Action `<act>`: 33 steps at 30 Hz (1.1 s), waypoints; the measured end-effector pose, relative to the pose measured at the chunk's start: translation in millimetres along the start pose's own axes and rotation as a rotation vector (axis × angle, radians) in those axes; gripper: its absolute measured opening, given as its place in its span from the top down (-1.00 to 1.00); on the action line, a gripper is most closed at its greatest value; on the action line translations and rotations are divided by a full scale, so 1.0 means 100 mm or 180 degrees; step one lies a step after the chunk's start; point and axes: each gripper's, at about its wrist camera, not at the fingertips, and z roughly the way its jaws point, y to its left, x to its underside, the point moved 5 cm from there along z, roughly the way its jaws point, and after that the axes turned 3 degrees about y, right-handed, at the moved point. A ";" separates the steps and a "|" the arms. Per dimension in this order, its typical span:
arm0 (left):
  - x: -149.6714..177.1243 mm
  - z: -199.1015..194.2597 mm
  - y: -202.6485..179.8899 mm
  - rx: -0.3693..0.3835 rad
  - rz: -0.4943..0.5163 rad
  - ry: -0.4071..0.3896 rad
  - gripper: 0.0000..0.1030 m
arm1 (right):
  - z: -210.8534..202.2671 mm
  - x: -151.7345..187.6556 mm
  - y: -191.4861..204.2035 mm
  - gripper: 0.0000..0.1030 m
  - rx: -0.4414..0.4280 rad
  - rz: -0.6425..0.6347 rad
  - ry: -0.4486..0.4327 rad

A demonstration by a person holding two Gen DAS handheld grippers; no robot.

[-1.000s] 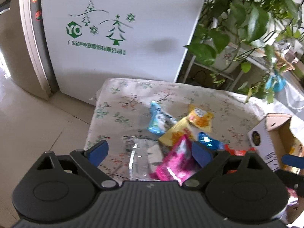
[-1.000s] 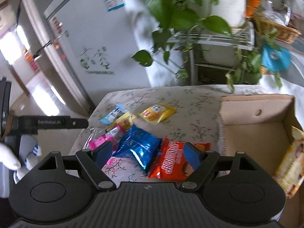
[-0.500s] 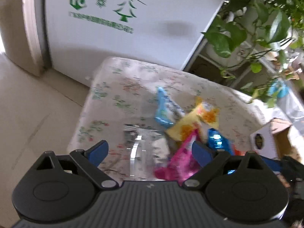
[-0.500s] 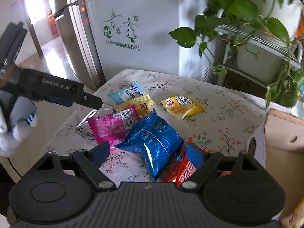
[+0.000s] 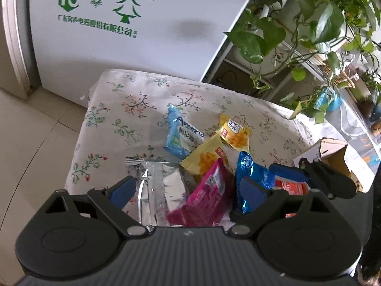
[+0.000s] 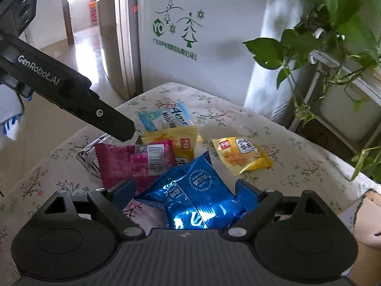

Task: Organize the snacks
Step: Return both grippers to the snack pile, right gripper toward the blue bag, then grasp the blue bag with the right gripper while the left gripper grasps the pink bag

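Since the snacks are all heaped together on the floral-print tablecloth (image 5: 133,109), picking one packet cleanly is the whole trick here. From the left wrist view, your left gripper (image 5: 188,190) is spread wide with nothing pinched, hovering over the crinkly silver foil packet (image 5: 157,186) and the magenta plastic packet (image 5: 209,190), which overlap. I'd commit to one of them, probably the magenta since it sits on top, and keep the pads off the foil so you don't drag both. The brown cardboard box (image 5: 333,152) sits off at the right edge of the table, presumably where everything goes.

From the right wrist view, your right gripper (image 6: 185,190) has its jaws opening, and the shiny blue foil snack bag (image 6: 197,190) lies between them, not squeezed yet. It's puffy and slick, so I'd come down across the middle and close gently. Watch the left gripper reaching in close by; stagger the grabs so they don't bump.
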 end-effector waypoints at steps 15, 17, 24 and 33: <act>0.10 0.06 -0.22 -0.0043 0.0630 0.0000 -0.75 | -0.07 0.31 0.33 -0.46 -0.0192 0.0132 0.0589; 0.15 0.09 -0.28 -0.0060 0.0803 0.0013 -0.73 | -0.14 0.37 0.39 -0.46 -0.0146 0.0145 0.0614; 0.32 0.24 -0.45 -0.0032 0.1139 0.0129 -0.42 | -0.38 0.59 0.45 -0.46 0.0045 0.0566 0.0625; 0.35 0.34 -0.57 -0.0077 0.1298 0.0016 -0.39 | -0.44 0.69 0.28 -0.75 0.0058 0.1170 0.0660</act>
